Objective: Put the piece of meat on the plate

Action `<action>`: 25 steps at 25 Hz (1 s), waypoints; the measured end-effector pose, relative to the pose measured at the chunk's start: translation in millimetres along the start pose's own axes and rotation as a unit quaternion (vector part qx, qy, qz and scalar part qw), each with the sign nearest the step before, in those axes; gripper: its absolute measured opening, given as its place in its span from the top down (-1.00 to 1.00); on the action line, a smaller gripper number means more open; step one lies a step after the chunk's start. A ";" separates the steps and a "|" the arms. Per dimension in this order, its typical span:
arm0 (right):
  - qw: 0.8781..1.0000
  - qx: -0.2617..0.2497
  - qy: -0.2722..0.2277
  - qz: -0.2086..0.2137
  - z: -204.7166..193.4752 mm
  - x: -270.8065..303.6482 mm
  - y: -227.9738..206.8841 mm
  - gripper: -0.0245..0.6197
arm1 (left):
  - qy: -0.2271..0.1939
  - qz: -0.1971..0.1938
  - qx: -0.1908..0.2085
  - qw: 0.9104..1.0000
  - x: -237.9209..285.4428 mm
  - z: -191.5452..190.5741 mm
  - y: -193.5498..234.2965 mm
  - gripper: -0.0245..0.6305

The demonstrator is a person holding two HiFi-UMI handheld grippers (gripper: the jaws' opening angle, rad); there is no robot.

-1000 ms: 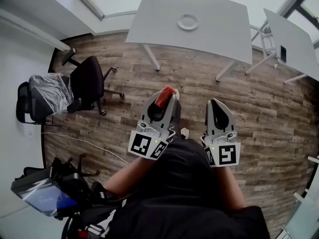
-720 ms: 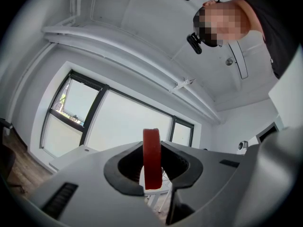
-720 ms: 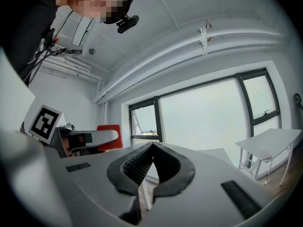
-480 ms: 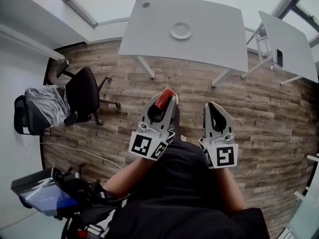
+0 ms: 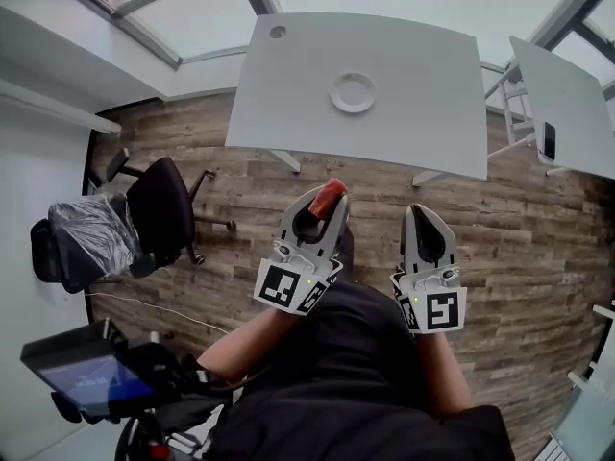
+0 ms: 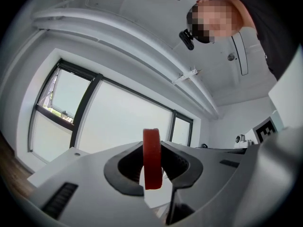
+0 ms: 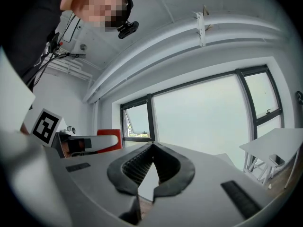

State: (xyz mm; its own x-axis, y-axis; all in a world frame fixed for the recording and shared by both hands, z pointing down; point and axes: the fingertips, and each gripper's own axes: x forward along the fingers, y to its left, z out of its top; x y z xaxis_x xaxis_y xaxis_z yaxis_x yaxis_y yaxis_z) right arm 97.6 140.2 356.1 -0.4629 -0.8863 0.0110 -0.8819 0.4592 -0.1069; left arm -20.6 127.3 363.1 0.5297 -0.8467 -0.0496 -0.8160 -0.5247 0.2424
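The left gripper had its jaws drawn in partway and clamped on the piece of meat, a flat red slab with rounded corners and a smooth, matte, rubbery-looking surface. In the left gripper view it stood on edge between the dark ribbed pads, its thin side facing the camera. That probably kept the broad faces against the pads for a sure hold. The slab poked out past the jaw tips, so it would likely drop free when the jaws parted. The right gripper, at three o'clock of the left one, was closed tip to tip with nothing between its pads. It seemed to be carried alongside as a spare. Both pointed level, out over the worn wooden plank floor. The meat was still in the air, well apart from its goal. The plate, small, round, white and rimmed, lay at twelve o'clock on the smooth pale grey table. A black office chair stood at nine o'clock.
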 end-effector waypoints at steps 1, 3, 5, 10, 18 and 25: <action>1.000 0.000 0.000 -0.001 0.5 13.0 -3.6 0.91 | 0.001 -0.001 -0.003 1.000 9.8 0.8 9.2 0.64; 1.000 0.000 0.004 -0.003 0.9 36.7 -9.7 0.91 | 0.004 -0.001 -0.011 1.000 27.2 1.7 27.7 0.64; 1.000 0.000 0.010 -0.002 1.2 57.9 -13.5 0.91 | 0.007 0.001 -0.017 1.000 41.2 3.7 44.8 0.64; 1.000 -0.004 0.027 0.006 -0.7 113.9 -17.6 0.91 | 0.014 0.003 -0.043 0.999 70.1 6.3 86.7 0.64; 0.999 -0.008 0.041 0.001 -7.3 177.3 -34.2 0.91 | 0.009 0.002 -0.058 0.998 110.6 14.8 135.3 0.64; 0.999 0.003 0.031 0.022 7.5 195.1 -52.5 0.91 | 0.011 0.034 -0.081 0.996 134.5 9.2 149.0 0.64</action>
State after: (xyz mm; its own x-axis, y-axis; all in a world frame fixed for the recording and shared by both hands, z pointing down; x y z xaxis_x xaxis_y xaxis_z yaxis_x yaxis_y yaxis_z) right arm 54.3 -57.3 356.4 -0.5057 -0.8600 0.0686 -0.8603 0.4968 -0.1141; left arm -73.1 -65.6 383.6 0.4818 -0.8763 -0.0066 -0.8025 -0.4443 0.3982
